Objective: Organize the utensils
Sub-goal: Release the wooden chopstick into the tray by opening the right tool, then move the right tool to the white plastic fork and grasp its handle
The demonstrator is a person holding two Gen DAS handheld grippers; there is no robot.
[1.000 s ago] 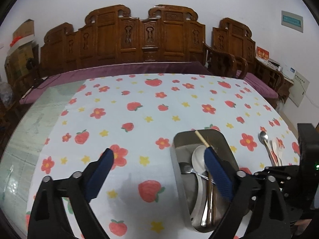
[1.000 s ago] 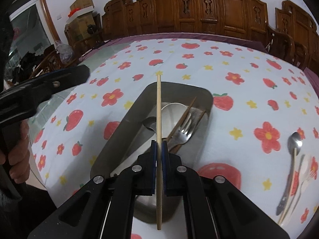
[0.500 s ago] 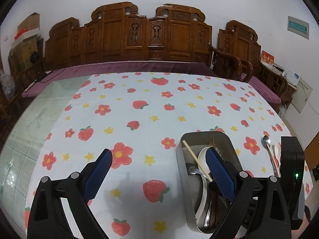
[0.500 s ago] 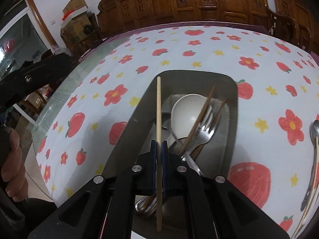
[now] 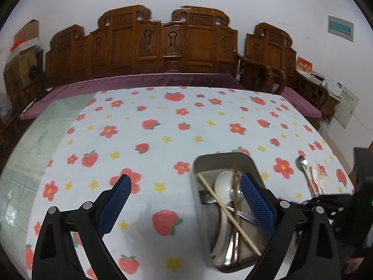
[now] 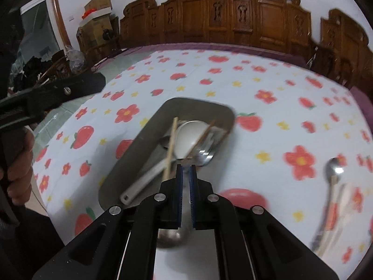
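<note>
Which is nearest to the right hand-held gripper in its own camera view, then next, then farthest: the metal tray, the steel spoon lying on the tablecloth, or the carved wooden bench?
1. Metal tray, right in front of the right hand-held gripper.
2. Steel spoon, off to the right on the cloth.
3. Carved wooden bench, along the far wall.

A white cloth (image 5: 186, 128) printed with strawberries, red flowers and yellow stars covers most of the worktop (image 5: 46, 126), whose pale green top shows bare at the left, while carved wooden chairs (image 5: 163, 44) line the white wall behind, with cardboard boxes (image 6: 98, 7) stacked in the left corner.
</note>
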